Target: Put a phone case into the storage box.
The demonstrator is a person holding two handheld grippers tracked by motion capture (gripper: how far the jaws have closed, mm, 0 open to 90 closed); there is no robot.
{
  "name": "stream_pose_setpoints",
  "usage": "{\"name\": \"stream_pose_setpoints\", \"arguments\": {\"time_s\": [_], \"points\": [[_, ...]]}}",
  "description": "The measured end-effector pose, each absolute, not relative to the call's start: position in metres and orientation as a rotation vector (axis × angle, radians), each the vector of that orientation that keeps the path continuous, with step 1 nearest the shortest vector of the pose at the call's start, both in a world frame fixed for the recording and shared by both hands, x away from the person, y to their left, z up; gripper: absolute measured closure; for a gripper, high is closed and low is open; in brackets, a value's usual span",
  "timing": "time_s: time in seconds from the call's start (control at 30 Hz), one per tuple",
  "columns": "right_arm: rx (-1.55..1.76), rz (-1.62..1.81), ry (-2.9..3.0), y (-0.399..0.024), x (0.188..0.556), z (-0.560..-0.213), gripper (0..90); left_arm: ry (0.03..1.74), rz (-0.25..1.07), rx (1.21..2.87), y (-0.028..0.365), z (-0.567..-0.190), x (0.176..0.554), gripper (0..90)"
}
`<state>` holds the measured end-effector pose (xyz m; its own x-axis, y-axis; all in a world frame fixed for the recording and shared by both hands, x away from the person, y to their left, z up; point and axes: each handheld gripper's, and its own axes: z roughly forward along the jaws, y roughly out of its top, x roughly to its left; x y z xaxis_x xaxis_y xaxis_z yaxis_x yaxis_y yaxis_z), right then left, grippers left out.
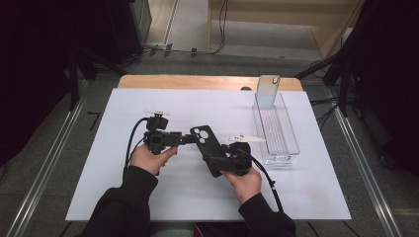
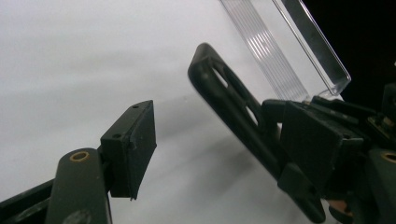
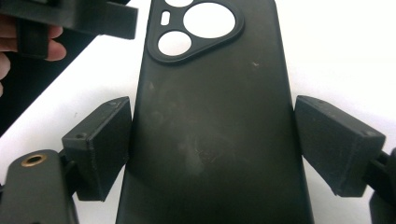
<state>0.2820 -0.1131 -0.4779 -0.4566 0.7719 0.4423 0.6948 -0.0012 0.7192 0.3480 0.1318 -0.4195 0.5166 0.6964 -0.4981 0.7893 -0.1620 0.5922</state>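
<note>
A black phone case (image 1: 203,140) with round camera cut-outs is held above the white table sheet (image 1: 173,192). My right gripper (image 1: 220,162) is shut across its lower half. In the right gripper view the two pads (image 3: 100,144) press on the long sides of the case (image 3: 210,116). My left gripper (image 1: 194,138) comes in from the left at the camera end. In the left gripper view its jaws stand open around that end of the case (image 2: 224,98): the case lies against the right-hand pad (image 2: 317,140), and the left-hand pad (image 2: 133,144) is apart from it.
A clear plastic tray (image 1: 284,143) lies at the right of the sheet. A phone (image 1: 268,90) stands upright at its far end. Beyond the wooden table edge (image 1: 197,81) are a dark floor, cables and stands.
</note>
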Motion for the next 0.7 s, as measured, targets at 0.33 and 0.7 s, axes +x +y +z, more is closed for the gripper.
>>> {"name": "stream_pose_setpoints", "arguments": {"time_s": [0.33, 0.7], "points": [[1.616, 1.576, 2.096, -0.103, 0.274, -0.479, 12.9, 1.282, -0.137, 1.86, 0.121, -0.423, 0.355, 31.0], [1.6, 1.671, 2.067, -0.093, 0.268, -0.483, 12.8, 1.329, -0.126, 1.804, 0.12, -0.427, 0.352, 58.8]]}}
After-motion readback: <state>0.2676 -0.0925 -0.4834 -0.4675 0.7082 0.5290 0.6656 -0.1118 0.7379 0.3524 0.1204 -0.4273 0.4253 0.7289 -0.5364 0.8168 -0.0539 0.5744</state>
